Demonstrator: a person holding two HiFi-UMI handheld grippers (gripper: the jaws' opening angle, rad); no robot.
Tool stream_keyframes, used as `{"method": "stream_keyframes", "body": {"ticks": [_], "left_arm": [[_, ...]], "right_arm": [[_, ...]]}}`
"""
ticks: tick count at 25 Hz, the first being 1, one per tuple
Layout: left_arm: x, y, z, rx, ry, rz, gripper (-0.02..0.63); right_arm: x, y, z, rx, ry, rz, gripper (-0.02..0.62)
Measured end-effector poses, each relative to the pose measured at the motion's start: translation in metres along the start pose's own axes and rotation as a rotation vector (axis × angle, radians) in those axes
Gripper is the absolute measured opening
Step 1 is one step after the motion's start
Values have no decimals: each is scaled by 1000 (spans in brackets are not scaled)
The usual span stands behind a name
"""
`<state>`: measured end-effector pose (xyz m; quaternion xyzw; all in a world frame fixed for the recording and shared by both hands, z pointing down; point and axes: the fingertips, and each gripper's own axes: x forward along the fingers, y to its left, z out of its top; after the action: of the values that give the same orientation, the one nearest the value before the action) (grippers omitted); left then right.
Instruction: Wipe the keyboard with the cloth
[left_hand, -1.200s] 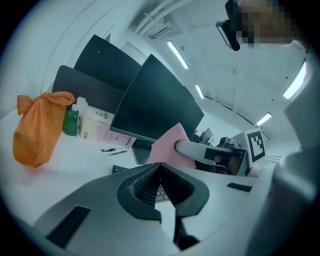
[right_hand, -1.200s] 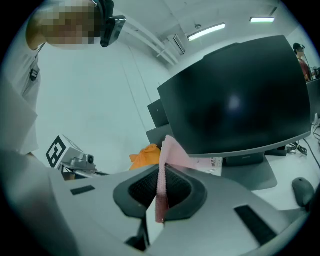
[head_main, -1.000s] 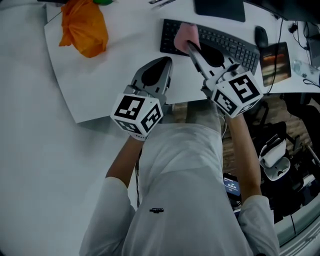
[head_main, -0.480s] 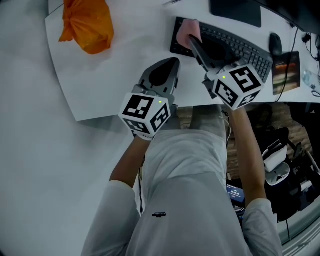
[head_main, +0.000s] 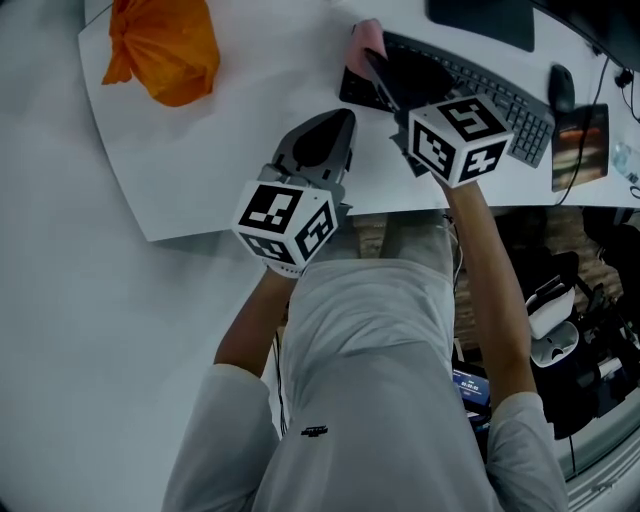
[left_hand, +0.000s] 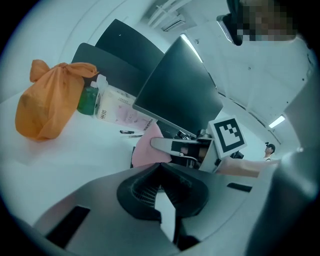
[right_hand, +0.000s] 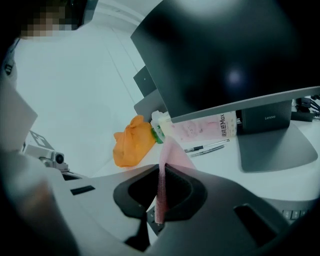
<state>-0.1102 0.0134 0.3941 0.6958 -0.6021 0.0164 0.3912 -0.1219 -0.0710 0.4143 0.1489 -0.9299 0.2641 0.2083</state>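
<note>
Right gripper (head_main: 375, 65) has shifted up-frame, jaws clamping pink fabric cloth (head_main: 368, 38) at flat black keyboard (head_main: 500, 95), top centre; left gripper (head_main: 340, 118) jaws together, empty.

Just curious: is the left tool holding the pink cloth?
No, the pink cloth is pinched in the right tool; the left tool is empty.

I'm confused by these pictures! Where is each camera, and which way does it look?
Head view: on the person's head, looking down at desk, keyboard, both arms.
Left gripper view: on left hand-held gripper, shut, facing orange bag.
Right gripper view: on right hand-held gripper, clamping pink cloth, facing monitor.
All share the bag.
</note>
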Motion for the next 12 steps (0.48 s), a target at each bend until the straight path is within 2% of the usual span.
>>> {"method": "stream_keyframes", "body": {"ticks": [5, 12], "left_arm": [[7, 1, -5, -3, 18, 0, 18], [12, 1, -11, -2, 39, -9, 18]], "right_arm": [[17, -15, -11, -1, 66, -30, 17], [23, -39, -29, -3, 186, -132, 18]]}}
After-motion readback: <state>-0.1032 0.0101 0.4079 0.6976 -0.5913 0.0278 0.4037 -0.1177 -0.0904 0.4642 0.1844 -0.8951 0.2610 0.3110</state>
